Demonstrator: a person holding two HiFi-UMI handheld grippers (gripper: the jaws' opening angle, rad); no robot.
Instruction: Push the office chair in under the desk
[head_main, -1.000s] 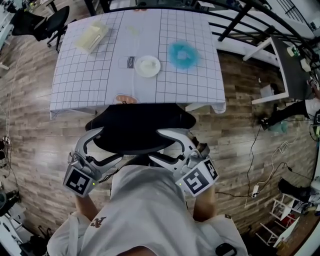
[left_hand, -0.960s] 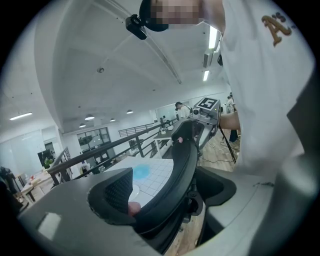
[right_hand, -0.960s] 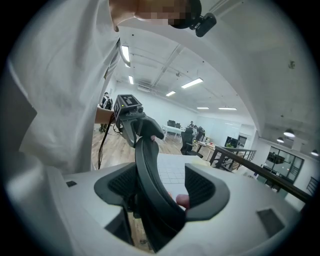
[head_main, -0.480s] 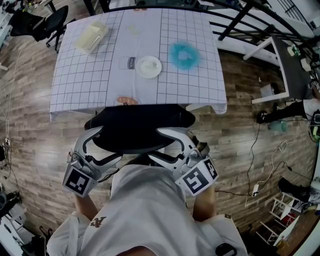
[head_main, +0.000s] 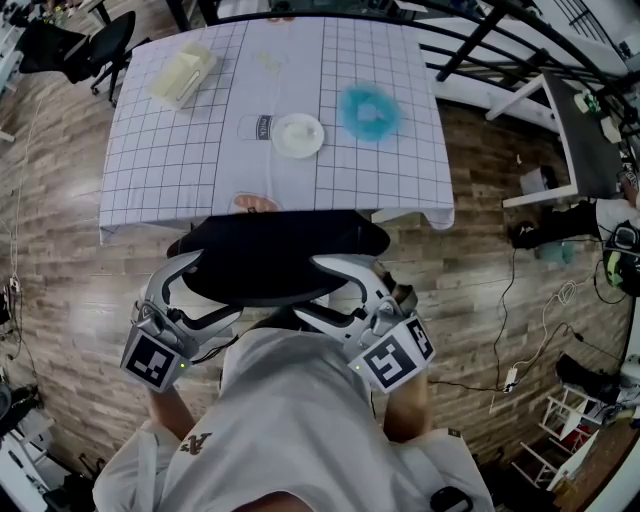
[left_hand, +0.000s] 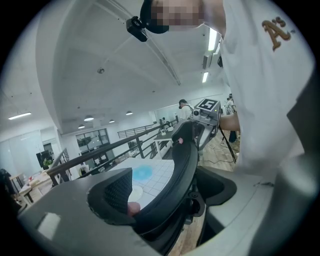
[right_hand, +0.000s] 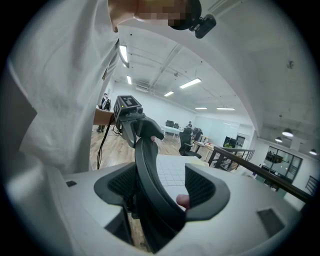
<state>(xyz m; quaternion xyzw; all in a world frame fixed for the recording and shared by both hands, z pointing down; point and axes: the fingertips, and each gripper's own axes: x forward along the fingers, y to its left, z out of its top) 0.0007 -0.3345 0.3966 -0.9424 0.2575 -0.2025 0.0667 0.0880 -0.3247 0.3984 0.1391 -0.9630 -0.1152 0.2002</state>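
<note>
The black office chair's backrest (head_main: 270, 255) stands at the near edge of the desk (head_main: 200, 160), which is covered with a white gridded cloth; the seat is hidden below the backrest. My left gripper (head_main: 205, 295) straddles the backrest's left top edge, one finger on the desk side and one on my side. My right gripper (head_main: 318, 290) straddles the right top edge the same way. In the left gripper view the backrest rim (left_hand: 182, 170) runs between wide-set jaws with a gap at the left pad. The right gripper view shows the rim (right_hand: 147, 175) likewise, with both jaws spread.
On the desk lie a white round lid (head_main: 298, 135), a blue fuzzy thing (head_main: 368, 110), a pale box (head_main: 183, 73) and a pink item (head_main: 255, 203) at the near edge. Another chair (head_main: 100, 45) stands far left. Cables (head_main: 540, 330) trail on the wooden floor at right.
The chair back and both grippers have edged very slightly toward the desk; the left gripper's marker cube has shifted a little left.
</note>
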